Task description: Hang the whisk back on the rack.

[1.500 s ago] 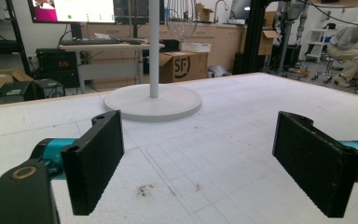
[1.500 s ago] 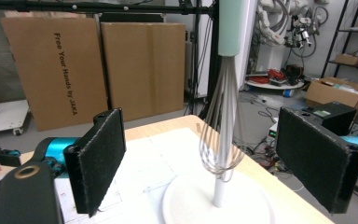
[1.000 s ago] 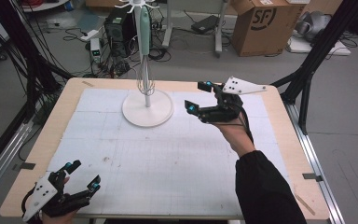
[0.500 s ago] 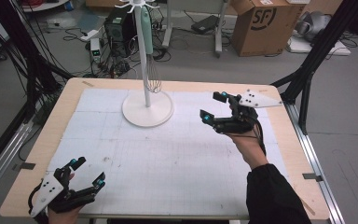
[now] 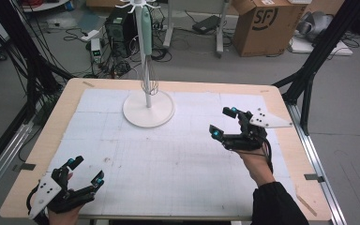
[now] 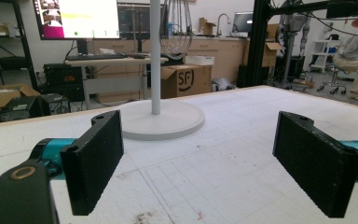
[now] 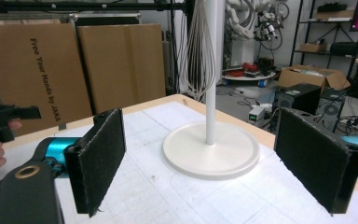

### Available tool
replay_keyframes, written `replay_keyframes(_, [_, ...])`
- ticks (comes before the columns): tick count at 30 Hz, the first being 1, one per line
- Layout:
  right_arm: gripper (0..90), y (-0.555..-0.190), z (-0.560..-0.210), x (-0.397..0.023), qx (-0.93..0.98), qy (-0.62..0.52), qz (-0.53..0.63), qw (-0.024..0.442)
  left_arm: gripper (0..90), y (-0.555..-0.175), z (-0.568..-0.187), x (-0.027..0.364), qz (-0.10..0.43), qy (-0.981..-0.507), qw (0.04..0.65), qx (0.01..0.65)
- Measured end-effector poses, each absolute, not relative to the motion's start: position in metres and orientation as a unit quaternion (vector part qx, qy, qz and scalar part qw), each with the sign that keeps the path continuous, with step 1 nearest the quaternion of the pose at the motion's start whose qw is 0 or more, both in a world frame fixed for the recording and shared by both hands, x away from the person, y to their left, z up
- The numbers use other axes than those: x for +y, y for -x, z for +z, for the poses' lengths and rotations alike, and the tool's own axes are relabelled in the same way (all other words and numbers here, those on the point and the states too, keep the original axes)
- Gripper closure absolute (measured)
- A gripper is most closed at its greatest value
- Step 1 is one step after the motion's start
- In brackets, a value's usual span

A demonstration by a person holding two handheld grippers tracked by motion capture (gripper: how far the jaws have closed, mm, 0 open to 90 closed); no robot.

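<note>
Hanging whisk [image 6: 175, 28], its handle cut off above, blurred.

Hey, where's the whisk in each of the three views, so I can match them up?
High view: the whisk hangs beside the stand's pole, top centre, green handle up.
Left gripper view: its wire loops hang at the top, right of the pole.
Right gripper view: the loops hang at top centre, left of the pole.
Shared landmark: the stand's round white base below the whisk.
</note>
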State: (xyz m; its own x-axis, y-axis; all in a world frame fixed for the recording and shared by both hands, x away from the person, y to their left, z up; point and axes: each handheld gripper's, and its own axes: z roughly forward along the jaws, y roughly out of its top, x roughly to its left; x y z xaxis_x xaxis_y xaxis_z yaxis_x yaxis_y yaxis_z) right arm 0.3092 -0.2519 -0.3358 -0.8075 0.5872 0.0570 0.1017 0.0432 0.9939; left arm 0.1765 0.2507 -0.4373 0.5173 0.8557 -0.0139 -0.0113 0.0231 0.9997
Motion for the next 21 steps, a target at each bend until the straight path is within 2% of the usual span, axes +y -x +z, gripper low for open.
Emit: replay_keyframes(21, [15.9,-0.279,-0.364,-0.267,0.680,-0.265,0.654,0.200,16.7,-0.177,-0.437,0.249,0.345,-0.609,0.626,0.344])
